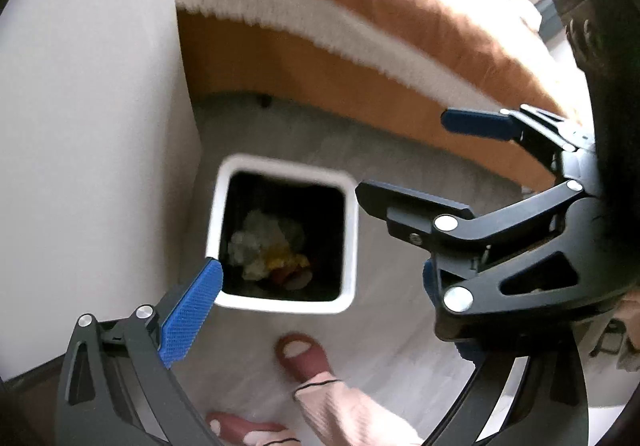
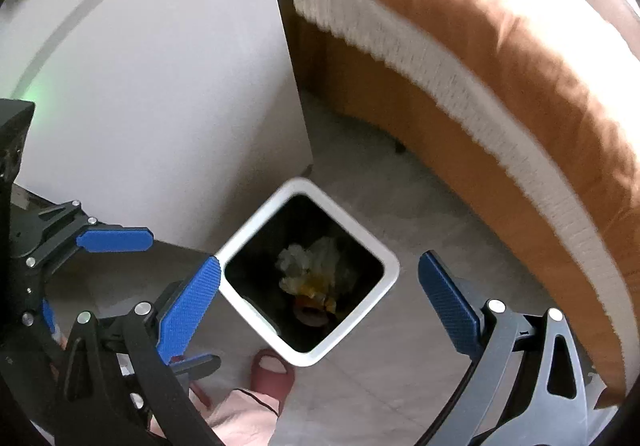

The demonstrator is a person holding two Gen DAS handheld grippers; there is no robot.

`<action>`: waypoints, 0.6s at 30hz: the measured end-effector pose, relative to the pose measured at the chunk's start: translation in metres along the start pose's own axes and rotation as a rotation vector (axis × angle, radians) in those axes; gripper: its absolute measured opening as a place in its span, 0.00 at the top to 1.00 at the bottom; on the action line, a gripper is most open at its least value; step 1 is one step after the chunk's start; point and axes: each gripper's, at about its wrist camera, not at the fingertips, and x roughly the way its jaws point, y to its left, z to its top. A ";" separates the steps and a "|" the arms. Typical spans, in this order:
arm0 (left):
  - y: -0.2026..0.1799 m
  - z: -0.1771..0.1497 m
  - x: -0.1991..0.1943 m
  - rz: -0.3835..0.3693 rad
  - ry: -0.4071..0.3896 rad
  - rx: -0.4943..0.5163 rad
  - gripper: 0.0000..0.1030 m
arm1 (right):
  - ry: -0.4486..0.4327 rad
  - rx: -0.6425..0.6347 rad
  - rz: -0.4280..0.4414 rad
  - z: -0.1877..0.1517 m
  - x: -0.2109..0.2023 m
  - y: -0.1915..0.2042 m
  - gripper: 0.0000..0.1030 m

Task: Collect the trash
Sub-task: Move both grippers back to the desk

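Note:
A white square bin [image 1: 351,242] with a black liner stands on the floor below both grippers; it also shows in the right wrist view [image 2: 390,266]. Crumpled white and yellow trash [image 1: 264,246] lies at its bottom, also seen from the right wrist [image 2: 316,270]. My left gripper [image 1: 320,302] is open and empty above the bin; its right finger is hidden behind the other gripper. My right gripper [image 2: 320,298] is open and empty, straddling the bin from above. It crosses the left wrist view at right [image 1: 412,161], open.
A white cabinet side [image 1: 88,125] stands left of the bin. An orange bed with a white fringed cover [image 2: 500,85] runs along the right. The person's feet in red slippers [image 1: 300,354] stand on the pale floor in front of the bin.

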 end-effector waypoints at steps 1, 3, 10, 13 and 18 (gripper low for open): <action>-0.005 0.002 -0.015 0.006 -0.017 0.000 0.05 | -0.014 0.001 -0.003 0.005 -0.017 0.001 0.04; -0.018 0.008 -0.051 0.019 -0.059 0.005 0.05 | -0.057 0.007 -0.007 0.016 -0.054 0.004 0.04; -0.041 0.019 -0.190 0.051 -0.239 -0.024 0.05 | -0.231 -0.018 0.016 0.055 -0.172 0.029 0.04; -0.042 0.017 -0.241 0.097 -0.320 -0.040 0.05 | -0.315 -0.050 0.057 0.069 -0.214 0.052 0.04; -0.020 -0.006 -0.330 0.209 -0.476 -0.133 0.05 | -0.448 -0.148 0.137 0.093 -0.271 0.108 0.04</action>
